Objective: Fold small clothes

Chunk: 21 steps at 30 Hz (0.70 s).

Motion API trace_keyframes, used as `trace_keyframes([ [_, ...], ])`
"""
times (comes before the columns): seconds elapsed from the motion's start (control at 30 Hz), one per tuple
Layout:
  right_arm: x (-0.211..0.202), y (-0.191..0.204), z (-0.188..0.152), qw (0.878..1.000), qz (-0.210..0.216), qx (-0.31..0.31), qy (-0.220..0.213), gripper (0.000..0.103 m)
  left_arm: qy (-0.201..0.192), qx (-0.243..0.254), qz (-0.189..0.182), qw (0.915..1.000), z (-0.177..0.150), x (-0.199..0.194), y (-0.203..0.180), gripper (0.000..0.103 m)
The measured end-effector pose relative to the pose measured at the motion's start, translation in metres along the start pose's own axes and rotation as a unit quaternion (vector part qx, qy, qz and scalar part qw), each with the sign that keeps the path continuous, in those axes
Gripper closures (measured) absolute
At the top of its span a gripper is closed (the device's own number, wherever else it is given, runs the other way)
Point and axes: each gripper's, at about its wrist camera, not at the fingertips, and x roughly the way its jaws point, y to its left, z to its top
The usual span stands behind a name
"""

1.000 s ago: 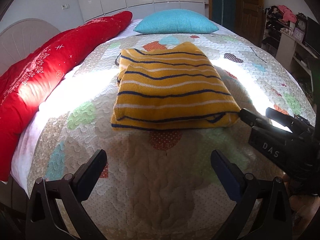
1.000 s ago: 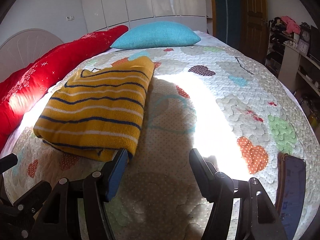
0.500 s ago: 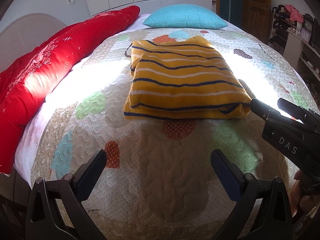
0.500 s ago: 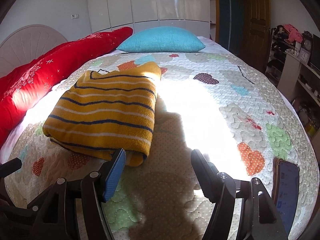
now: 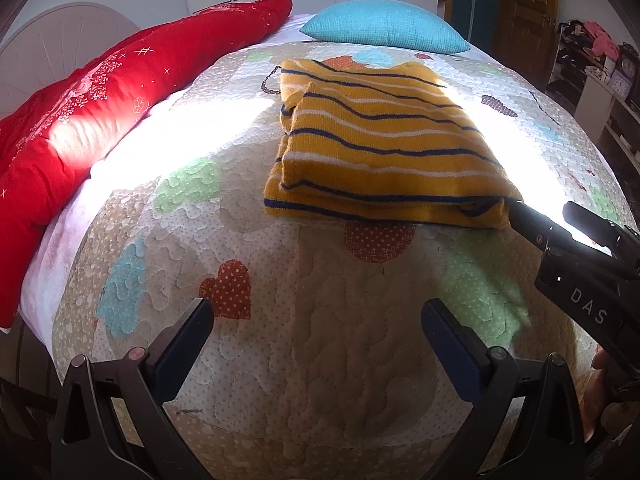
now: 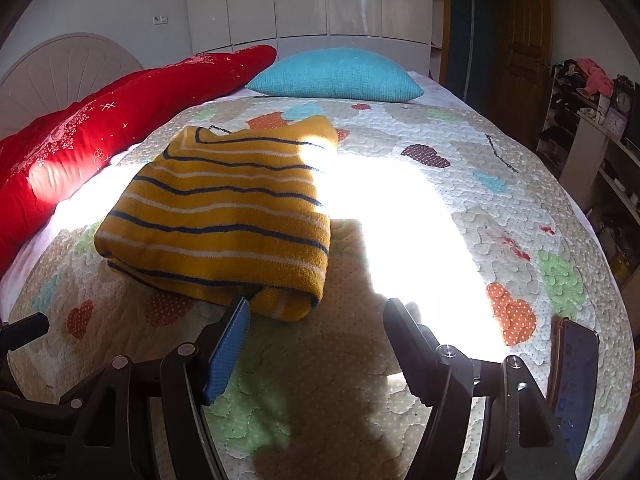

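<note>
A yellow sweater (image 5: 384, 152) with navy and white stripes lies folded on the quilted bed; it also shows in the right wrist view (image 6: 224, 216). My left gripper (image 5: 316, 320) is open and empty, above the quilt well short of the sweater's near edge. My right gripper (image 6: 316, 312) is open and empty, its left finger just at the sweater's near right corner. The right gripper also shows in the left wrist view (image 5: 552, 220), at the sweater's right corner.
The patchwork quilt (image 5: 320, 352) covers the bed. A red duvet (image 5: 80, 120) lies along the left side and a blue pillow (image 5: 384, 28) at the far end. A phone (image 6: 576, 380) lies near the right edge. Shelves (image 6: 600, 128) stand to the right.
Both grippers have drawn back from the sweater and shifted left. The sweater has not moved. Both stay open.
</note>
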Motion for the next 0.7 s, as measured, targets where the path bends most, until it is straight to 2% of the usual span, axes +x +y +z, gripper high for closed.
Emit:
trace_keyframes([
  [0.7, -0.002, 0.013, -0.008, 1.0, 0.002, -0.016, 0.01, 0.027, 0.017, -0.016, -0.013, 0.9997, -0.008, 0.003, 0.011, 0.0],
])
